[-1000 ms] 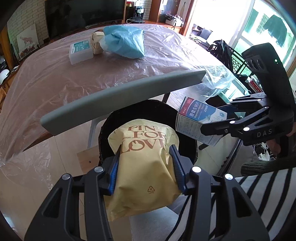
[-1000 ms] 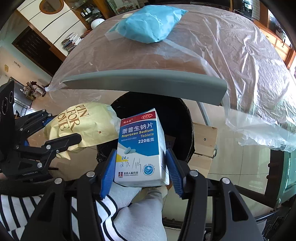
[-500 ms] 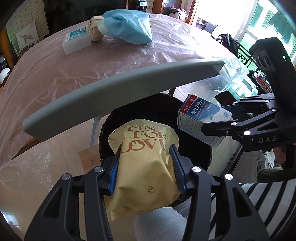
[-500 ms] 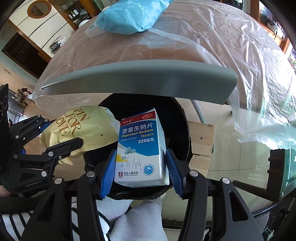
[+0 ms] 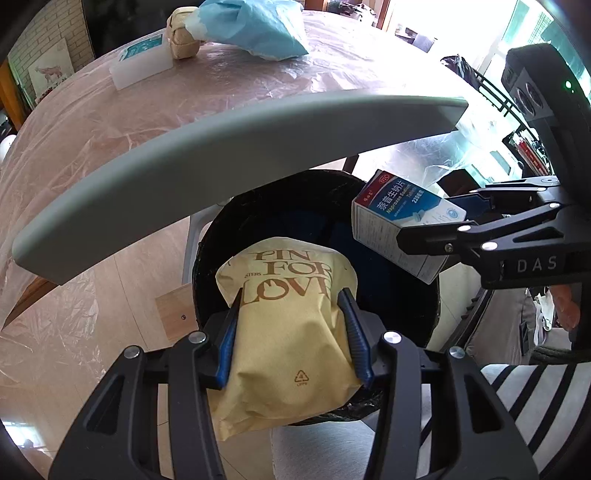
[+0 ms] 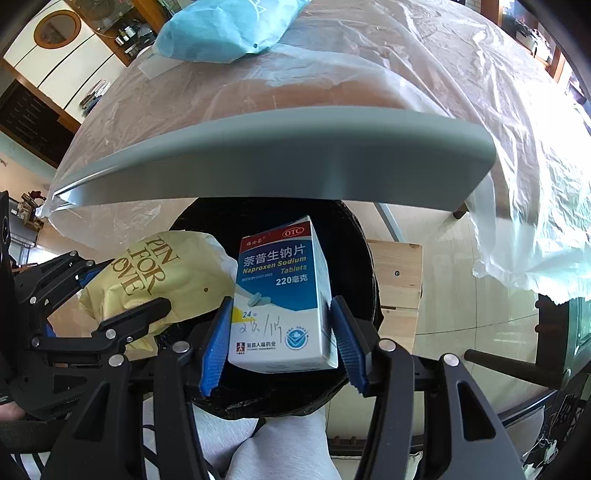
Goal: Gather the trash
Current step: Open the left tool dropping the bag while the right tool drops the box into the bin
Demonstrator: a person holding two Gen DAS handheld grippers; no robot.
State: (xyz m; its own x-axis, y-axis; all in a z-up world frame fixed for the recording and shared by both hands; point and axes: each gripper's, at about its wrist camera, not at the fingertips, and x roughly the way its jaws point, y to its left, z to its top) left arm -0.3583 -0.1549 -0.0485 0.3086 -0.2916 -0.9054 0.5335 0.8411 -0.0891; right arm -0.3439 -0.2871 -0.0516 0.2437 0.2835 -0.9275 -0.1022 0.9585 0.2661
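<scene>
My left gripper [image 5: 291, 295] is shut on a yellow paper bag [image 5: 288, 325] printed "PIN FOR LOVE", held over the mouth of a black round bin [image 5: 399, 306]. My right gripper [image 6: 280, 314] is shut on a white and blue medicine box [image 6: 282, 295], also above the bin [image 6: 354, 258]. In the left wrist view the right gripper [image 5: 436, 236] comes in from the right with the box [image 5: 399, 229] tilted over the bin's rim. In the right wrist view the left gripper [image 6: 122, 291] holds the bag [image 6: 162, 273] at the bin's left edge.
A grey chair back [image 5: 221, 155] arches over the bin. Behind it lies a table under clear plastic sheet [image 5: 184, 96] with a blue bag [image 5: 255, 26], a tan bundle [image 5: 181, 44] and a white box [image 5: 140, 66]. Grey trouser legs [image 6: 280, 446] and a striped sleeve [image 5: 535, 406] sit below.
Both grippers have sunk toward the bin with their loads; the bin's mouth looks larger and the chair back stands higher in view. Both grips hold unchanged.
</scene>
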